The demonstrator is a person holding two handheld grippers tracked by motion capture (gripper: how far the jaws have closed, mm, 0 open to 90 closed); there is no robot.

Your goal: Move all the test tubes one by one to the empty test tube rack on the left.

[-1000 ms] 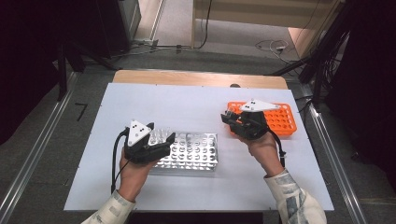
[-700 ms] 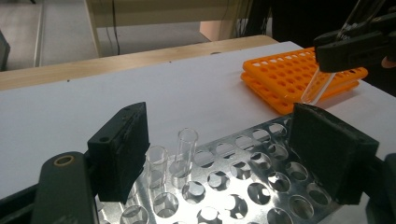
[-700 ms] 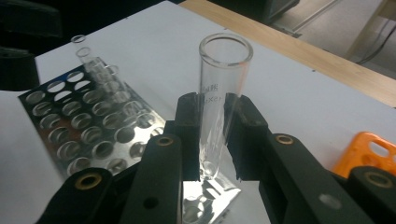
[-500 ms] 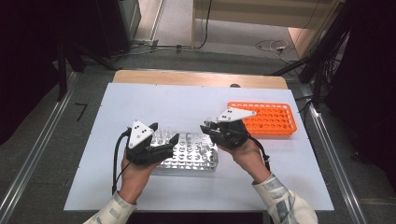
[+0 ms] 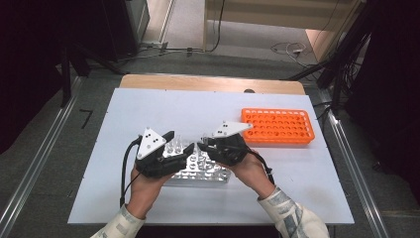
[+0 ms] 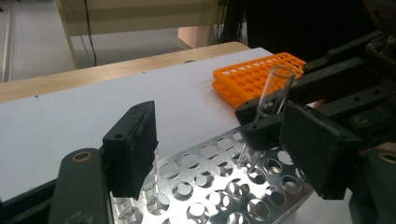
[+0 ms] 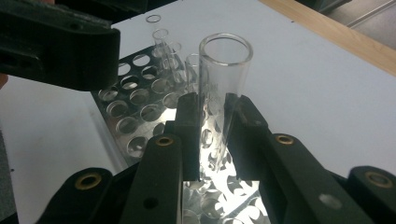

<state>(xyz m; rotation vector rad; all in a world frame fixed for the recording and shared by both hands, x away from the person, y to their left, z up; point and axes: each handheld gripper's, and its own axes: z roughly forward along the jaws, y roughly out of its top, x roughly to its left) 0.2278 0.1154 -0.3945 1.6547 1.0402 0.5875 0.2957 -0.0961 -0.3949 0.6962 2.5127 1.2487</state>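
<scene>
Metal rack [image 5: 203, 168]: shiny, flat, rectangular plate punched with rows of round holes; it lies on the surface between the two hands and mirrors the light.
Surface [image 5: 148, 109]: matt white sheet over a pale wooden top, whose bare edge shows on the far side of the metal rack.
Glass tube [image 7: 219, 93]: clear, thin-walled cylinder with an open round rim; it stands nearly upright, its lower end just above the holes of the metal rack.
Right tongs [image 7: 212, 116]: black, with brass-coloured pivots; the two jaws are pressed against the glass tube from both sides, over the metal rack's right part.
Left tongs [image 6: 224, 154]: black, blocky pads with a dull rubbery face; the jaws stand wide apart and hold nothing, hovering over the metal rack's left part.
Other tubes [image 7: 163, 44]: a few clear tubes stand upright in holes at the metal rack's left end, near the left tongs.
Orange rack [image 5: 277, 126]: bright plastic, rectangular, with a grid of round holes; it lies to the right of the metal rack, apart from it.
Plates: a grey three-cornered plate sits on top of each of the tongs.
</scene>
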